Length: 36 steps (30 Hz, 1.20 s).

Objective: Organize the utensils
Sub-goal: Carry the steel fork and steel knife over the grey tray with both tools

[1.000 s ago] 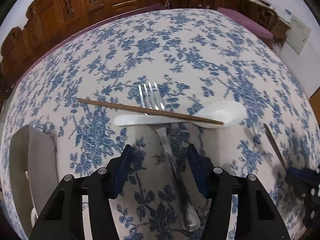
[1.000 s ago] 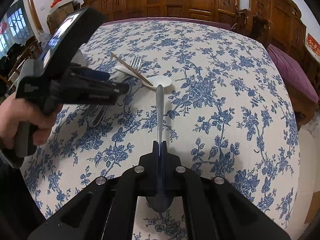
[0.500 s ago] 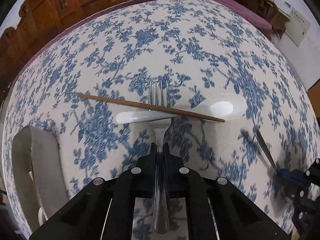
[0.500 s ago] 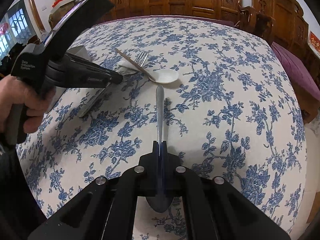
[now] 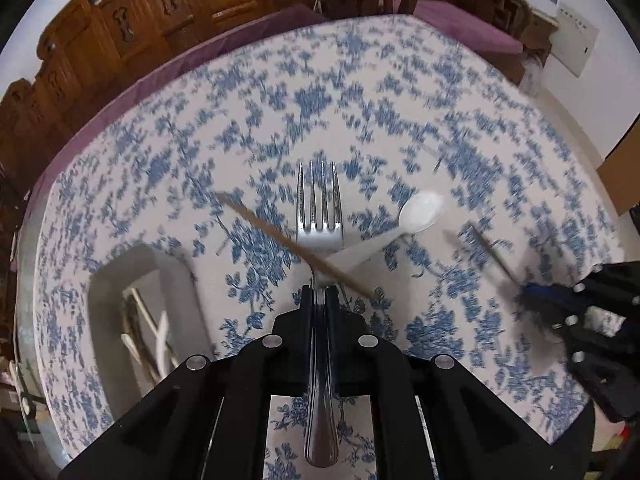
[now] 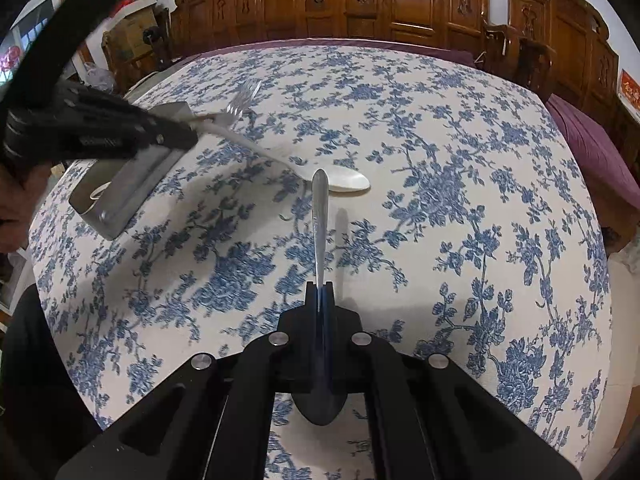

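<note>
At the far left, on the blue-flowered white tablecloth (image 5: pixel 400 92), sits a grey rectangular metal utensil tray (image 5: pixel 104 292) with pale sticks lying in it. Just to its right the left gripper (image 5: pixel 319 294) is clamped on the handle of a silver four-tined metal fork (image 5: pixel 319 216), raised above the cloth with tines pointing away. Beneath the fork a thin brown wooden chopstick (image 5: pixel 280 240) crosses a white ceramic soup spoon (image 5: pixel 420 210). Farther right, the right gripper (image 6: pixel 320 292) is closed tight on a slim steel spoon (image 6: pixel 320 216), handle pointing forward towards the white spoon.
</note>
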Available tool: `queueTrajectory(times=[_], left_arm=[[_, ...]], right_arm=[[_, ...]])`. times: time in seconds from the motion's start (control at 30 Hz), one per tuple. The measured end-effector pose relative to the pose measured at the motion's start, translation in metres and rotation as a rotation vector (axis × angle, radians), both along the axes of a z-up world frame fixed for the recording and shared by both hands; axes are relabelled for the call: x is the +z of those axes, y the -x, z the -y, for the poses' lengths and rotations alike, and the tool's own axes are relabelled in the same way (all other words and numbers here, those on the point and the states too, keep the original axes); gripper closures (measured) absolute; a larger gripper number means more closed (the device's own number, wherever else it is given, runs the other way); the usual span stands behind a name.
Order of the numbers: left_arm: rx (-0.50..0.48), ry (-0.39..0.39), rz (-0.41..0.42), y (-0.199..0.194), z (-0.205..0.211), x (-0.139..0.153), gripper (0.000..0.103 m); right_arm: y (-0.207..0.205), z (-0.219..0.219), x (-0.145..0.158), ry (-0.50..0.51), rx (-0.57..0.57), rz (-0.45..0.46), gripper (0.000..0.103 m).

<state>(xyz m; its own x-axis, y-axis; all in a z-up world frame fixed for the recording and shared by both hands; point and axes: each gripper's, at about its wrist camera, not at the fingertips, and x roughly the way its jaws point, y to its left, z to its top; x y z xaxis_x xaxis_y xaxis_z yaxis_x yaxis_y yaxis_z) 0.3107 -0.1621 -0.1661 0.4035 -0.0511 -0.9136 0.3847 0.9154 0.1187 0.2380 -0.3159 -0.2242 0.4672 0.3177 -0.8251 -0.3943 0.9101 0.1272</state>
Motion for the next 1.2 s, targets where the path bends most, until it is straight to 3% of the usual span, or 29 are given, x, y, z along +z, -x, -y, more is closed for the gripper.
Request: queueTrajectory(times=[0.23,0.57,0.87,1.2], left_arm=[[-0.035,0.043,0.073,0.010,0.008,0.047,0.097],[-0.028,0.089,0.125,0.022,-0.010,0.075,0.097],[0.024,0.107,0.145,0.028,-0.058,0.078,0.097],[0.124,0.109,0.130,0.025,-0.127,0.059,0.097]], right_arm=[[0.001,-0.004,0.013,0.012,-0.005,0.016,0.099],[-0.001,-0.016,0.034,0.014,-0.012,0.041,0.099],[-0.003,-0.054,0.056,0.003,0.023,0.069,0.099],[-0.006,-0.116,0.071,-0.024,0.097,0.079,0.099]])
